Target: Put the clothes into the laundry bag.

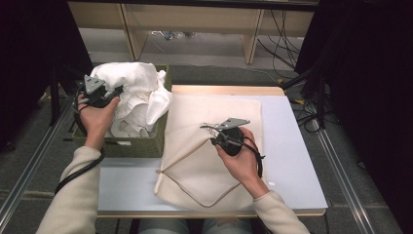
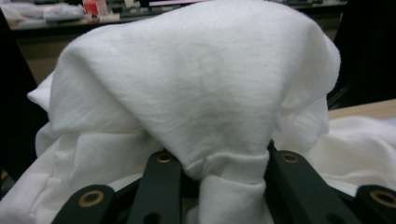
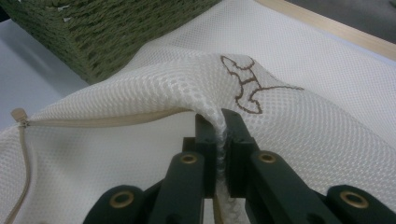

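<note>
Lift the white cloth (image 1: 134, 90) clear of the green basket (image 1: 146, 144) while holding the mesh laundry bag (image 1: 204, 161) mouth raised on the table (image 1: 292, 161). The left gripper (image 2: 219, 163) is clamped on a bunched fold of cloth; the right gripper (image 3: 219, 140) pinches the bag's upper edge beside the zipper (image 3: 93, 122).

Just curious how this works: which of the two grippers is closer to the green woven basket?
Left. The left gripper is above the green basket, pinching the white cloth piled in it. The right gripper is off to the side, clamped on the mesh bag on the table.
</note>
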Available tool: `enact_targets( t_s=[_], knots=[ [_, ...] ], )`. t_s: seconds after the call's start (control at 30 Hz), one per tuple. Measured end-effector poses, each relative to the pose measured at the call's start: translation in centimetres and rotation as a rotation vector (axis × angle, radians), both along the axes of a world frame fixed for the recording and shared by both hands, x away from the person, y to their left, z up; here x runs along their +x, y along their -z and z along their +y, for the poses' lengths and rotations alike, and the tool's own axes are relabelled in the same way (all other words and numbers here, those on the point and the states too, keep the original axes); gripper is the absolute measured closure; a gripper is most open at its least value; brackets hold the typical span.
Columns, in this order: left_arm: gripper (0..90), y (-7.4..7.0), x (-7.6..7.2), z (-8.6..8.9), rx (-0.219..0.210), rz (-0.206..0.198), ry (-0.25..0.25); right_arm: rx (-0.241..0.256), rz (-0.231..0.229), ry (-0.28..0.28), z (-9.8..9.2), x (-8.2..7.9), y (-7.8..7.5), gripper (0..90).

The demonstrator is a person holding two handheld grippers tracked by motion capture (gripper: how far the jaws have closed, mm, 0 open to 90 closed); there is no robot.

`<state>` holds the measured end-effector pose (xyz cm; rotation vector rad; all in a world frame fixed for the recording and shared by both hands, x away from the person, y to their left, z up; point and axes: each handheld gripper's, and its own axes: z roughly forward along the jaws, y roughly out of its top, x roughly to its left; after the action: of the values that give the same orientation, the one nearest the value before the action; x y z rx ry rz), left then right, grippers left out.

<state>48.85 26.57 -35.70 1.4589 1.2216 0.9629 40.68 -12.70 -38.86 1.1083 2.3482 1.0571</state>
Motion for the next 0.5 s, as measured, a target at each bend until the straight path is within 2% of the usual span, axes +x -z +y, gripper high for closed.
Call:
enact_targets(
  t_s=[0.13,0.27,0.4,0.43,0.5],
  knots=[
    [71.9,-1.7,-1.2,-0.2,-0.009,-0.079,0.014,-0.008,-0.014,-0.012,-0.1,0.1,0.0,86.9],
    [71.9,-3.0,-2.4,-0.4,0.002,-0.142,0.037,-0.006,-0.015,-0.01,-0.1,0.1,0.0,86.9],
    [71.9,-4.1,-3.7,-0.6,-0.004,-0.21,0.046,-0.004,-0.017,-0.002,-0.2,0.1,0.0,87.0],
    [71.9,-4.5,-4.1,-0.6,-0.005,-0.221,0.049,-0.016,-0.037,-0.015,-0.3,0.2,0.0,87.0],
    [71.9,-5.1,-4.8,-0.8,-0.023,-0.257,0.054,-0.009,-0.032,-0.018,-0.3,0.3,0.0,87.0]
  ],
)
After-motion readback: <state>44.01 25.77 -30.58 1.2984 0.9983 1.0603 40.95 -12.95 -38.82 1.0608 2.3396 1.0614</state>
